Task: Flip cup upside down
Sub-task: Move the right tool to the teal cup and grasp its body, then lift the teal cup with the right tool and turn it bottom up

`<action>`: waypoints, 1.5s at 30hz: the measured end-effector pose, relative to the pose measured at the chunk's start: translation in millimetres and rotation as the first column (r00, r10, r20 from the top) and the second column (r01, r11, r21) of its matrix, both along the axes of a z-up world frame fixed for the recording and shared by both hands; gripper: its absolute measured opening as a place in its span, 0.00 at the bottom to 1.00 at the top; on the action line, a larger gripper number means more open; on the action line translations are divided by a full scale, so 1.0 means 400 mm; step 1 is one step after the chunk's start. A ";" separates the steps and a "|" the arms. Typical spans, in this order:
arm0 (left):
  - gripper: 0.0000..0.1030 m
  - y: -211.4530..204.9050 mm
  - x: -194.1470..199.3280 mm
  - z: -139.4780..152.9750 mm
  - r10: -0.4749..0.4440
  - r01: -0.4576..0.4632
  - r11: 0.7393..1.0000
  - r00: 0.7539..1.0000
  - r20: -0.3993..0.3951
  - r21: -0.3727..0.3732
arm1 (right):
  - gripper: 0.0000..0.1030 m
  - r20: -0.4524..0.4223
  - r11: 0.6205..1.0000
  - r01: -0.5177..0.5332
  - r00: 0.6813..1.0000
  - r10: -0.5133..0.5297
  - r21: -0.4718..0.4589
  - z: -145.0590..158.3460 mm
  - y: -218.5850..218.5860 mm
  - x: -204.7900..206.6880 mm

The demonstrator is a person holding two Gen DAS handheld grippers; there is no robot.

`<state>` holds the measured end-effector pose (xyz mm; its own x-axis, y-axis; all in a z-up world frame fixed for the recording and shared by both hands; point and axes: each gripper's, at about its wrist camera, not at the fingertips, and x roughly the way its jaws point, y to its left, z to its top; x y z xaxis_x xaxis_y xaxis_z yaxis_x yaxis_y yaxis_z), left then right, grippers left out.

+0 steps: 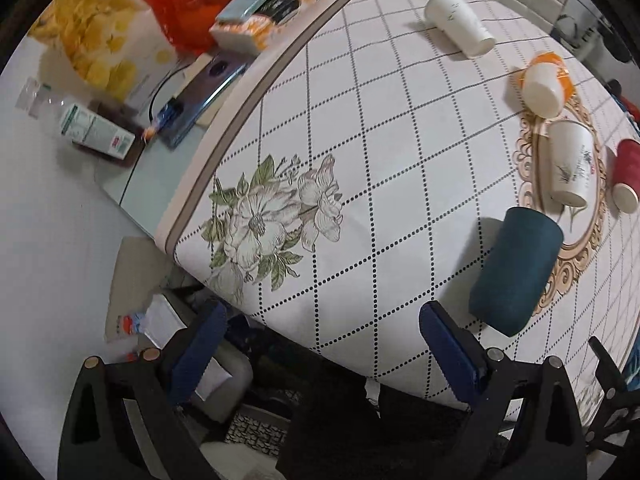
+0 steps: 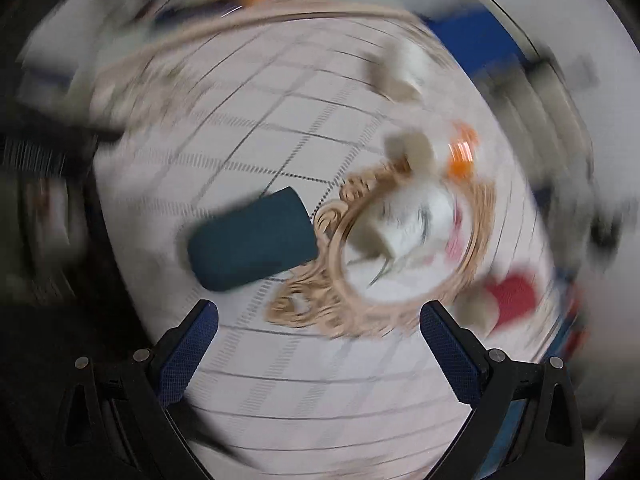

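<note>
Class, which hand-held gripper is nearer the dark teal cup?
Probably left hand-held gripper: the teal cup lies just beyond its right fingertip. The right hand-held gripper sits slightly farther back, though blurred.

The cloth [image 1: 400, 160] on the desk is white with a dotted black diamond grid, a pale green-leaved flower print [image 1: 272, 224] and a tan scrolled ring [image 1: 576, 248]. One cup [image 1: 516, 270] is dark teal, another [image 1: 626, 174] red, a third [image 1: 570, 166] white with grey sprigs.

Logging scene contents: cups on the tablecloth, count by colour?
White with printed sprig: 2, far one, one in the gold ring
White and orange: 1
Red: 1
Dark teal: 1
Total: 5
Right wrist view is too blurred to add any.
</note>
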<state>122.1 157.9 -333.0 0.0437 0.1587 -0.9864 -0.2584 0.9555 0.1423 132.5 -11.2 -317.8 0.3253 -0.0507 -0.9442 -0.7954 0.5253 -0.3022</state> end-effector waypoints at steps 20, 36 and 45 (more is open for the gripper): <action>0.96 0.073 -0.044 -0.156 0.192 -0.194 0.981 0.978 -0.077 -0.022 | 0.92 -0.250 -0.240 -0.786 -0.112 0.962 -0.569 -0.312 -0.019 -0.245; 0.96 0.095 -0.052 -0.178 0.207 -0.211 0.977 0.974 -0.087 -0.030 | 0.78 -0.334 -0.385 -0.723 -0.222 0.916 -0.574 -0.412 0.008 -0.191; 0.96 0.088 -0.041 -0.174 0.204 -0.207 0.978 0.975 -0.088 -0.029 | 0.72 -0.299 -0.334 -0.754 -0.190 0.935 -0.566 -0.433 0.049 -0.174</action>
<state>105.6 193.0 -402.8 -0.0693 0.1183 -0.9906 -0.4387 0.8881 0.1367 62.8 8.4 -490.8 0.5702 0.2100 -0.7942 -0.0546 -0.9550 -0.2917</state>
